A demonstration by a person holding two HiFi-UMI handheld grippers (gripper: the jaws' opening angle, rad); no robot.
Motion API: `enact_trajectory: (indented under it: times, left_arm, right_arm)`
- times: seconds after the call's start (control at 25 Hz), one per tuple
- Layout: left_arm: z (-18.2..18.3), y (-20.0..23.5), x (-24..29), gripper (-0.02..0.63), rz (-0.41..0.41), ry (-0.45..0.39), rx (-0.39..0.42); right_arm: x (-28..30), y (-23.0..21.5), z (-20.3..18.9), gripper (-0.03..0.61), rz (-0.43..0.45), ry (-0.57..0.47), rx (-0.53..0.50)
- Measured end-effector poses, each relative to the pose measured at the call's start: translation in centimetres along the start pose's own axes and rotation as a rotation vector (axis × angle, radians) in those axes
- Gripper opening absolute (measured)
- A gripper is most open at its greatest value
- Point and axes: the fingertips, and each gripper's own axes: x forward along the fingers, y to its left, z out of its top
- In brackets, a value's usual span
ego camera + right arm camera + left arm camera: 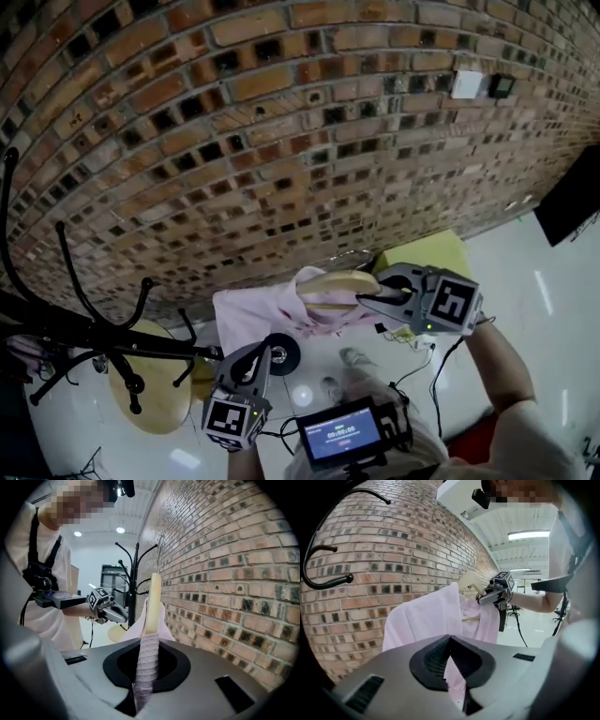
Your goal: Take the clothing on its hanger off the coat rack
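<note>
A pale pink garment [248,314] hangs on a wooden hanger [337,281] in front of the brick wall, to the right of the black coat rack [94,333] and apart from it. My right gripper [361,298] is shut on one end of the hanger [153,602], with ribbed lilac cloth pinched in the jaws too. The hanger's wire hook [159,550] points up, free. My left gripper [262,352] is below, at the garment's lower edge. In the left gripper view, pink cloth [426,616] runs down into its closed jaws [461,700].
The brick wall [281,141] stands close behind. A round wooden base [155,394] sits under the rack, whose hooks [328,581] curve out at the left. A yellow block [427,253] lies by the wall. A screen device [342,436] hangs on the person's chest.
</note>
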Motion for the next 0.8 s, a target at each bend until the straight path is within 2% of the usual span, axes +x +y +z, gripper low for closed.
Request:
enact_trajectory:
  times: [0.2, 0.4, 0.6, 0.8]
  left_arm:
    - [0.6, -3.1, 2.2, 0.008, -0.103, 0.016, 0.052]
    - [1.4, -4.9, 5.3, 0.008, -0.147, 0.033, 0.064]
    - [3.3, -7.4, 9.3, 0.008, -0.16, 0.056, 0.051]
    - [6.7, -10.8, 14.1, 0.008, -0.176, 0.037, 0.032]
  right_arm:
    - [-3.7, -0.9, -2.3, 0.0, -0.12, 0.002, 0.049]
    - [-7.7, -2.7, -4.5, 0.0, -0.219, 0.014, 0.078]
    - [-12.7, -5.0, -6.2, 0.0, -0.261, 0.023, 0.112]
    - [-17.5, -7.3, -8.0, 0.0, -0.289, 0.018, 0.127]
